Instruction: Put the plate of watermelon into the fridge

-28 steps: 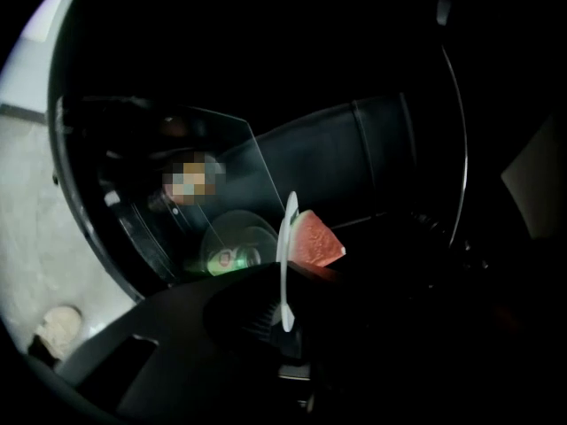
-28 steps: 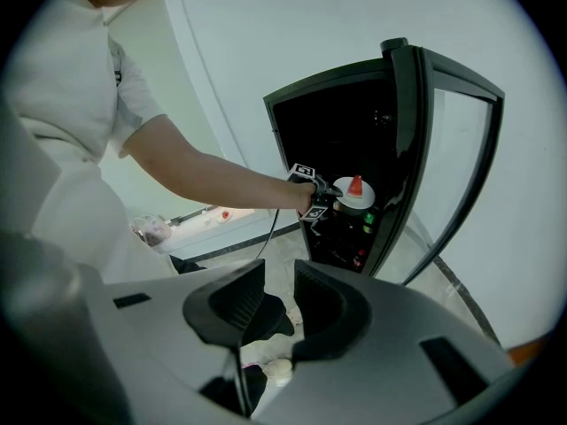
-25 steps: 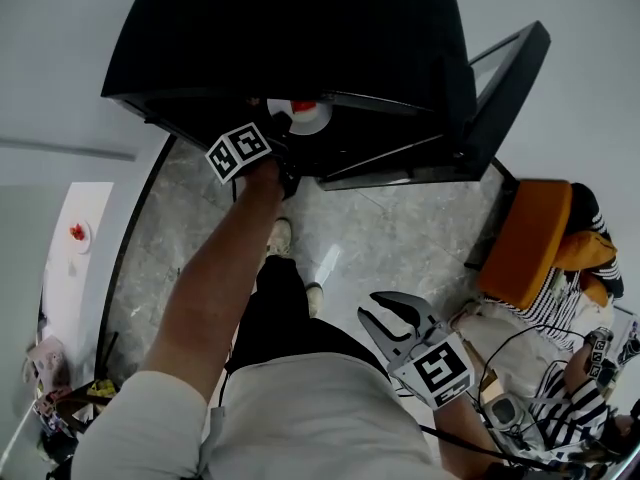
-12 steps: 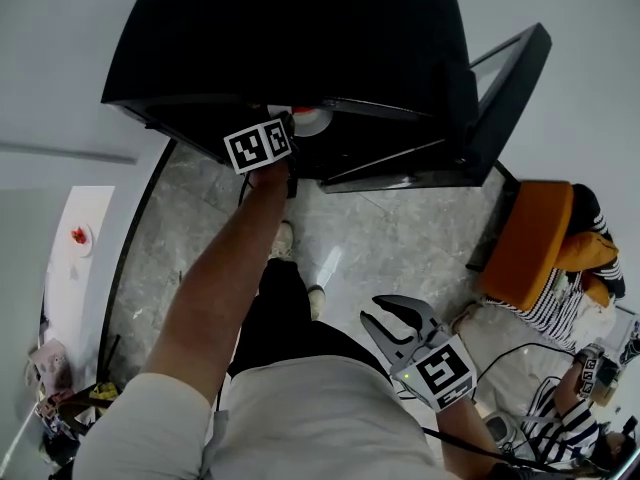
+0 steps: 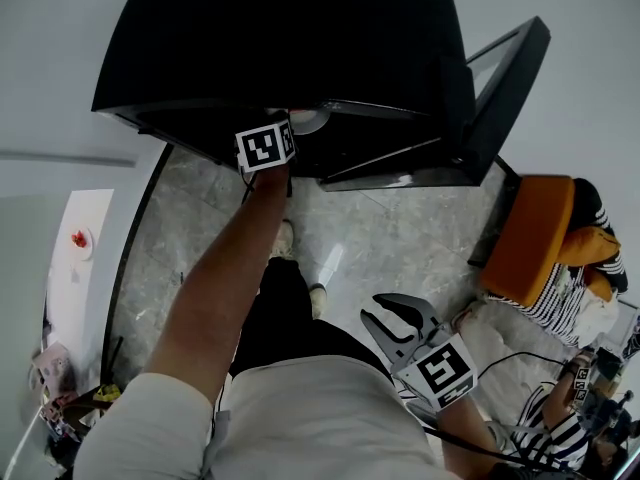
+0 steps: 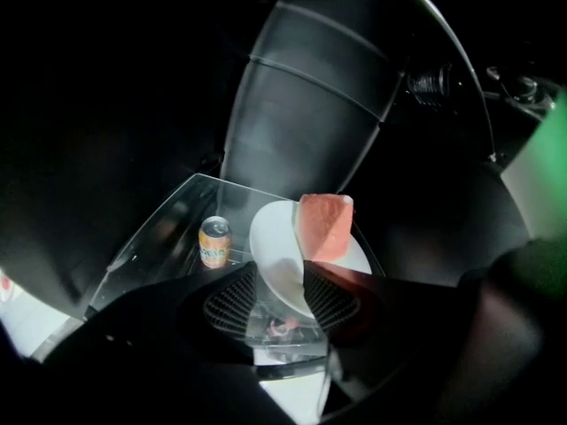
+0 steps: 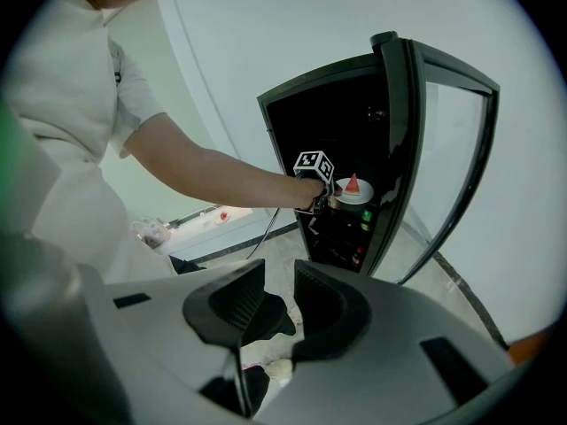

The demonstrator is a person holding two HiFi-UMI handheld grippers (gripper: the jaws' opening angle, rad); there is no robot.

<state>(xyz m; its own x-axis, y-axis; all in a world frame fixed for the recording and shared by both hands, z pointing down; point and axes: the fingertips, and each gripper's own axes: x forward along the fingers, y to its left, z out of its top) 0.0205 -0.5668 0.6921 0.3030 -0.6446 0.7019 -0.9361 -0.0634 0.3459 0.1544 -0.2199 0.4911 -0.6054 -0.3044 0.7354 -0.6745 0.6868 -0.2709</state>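
The white plate (image 6: 275, 251) with a pink watermelon wedge (image 6: 324, 225) rests on a glass shelf (image 6: 164, 228) inside the dark fridge (image 5: 300, 38). My left gripper (image 6: 280, 301) reaches into the fridge. Its jaws are opening, with the plate's near rim between them and the pads off it. In the head view only its marker cube (image 5: 265, 146) and a sliver of the plate (image 5: 310, 120) show. The right gripper view shows the plate (image 7: 356, 190) on the shelf, up against the left hand. My right gripper (image 5: 392, 316) hangs low by my hip, open, with nothing between its fingers.
An orange drink can (image 6: 214, 242) stands on the same shelf, left of the plate. The fridge's glass door (image 5: 505, 78) is swung open to the right. Bottles (image 7: 365, 222) fill the lower shelves. A seated person by an orange cushion (image 5: 530, 238) is at right. A white table (image 5: 80, 258) is at left.
My left hand has shifted right and deeper under the fridge's top edge, and the watermelon no longer shows in the head view. The right gripper has hardly moved.
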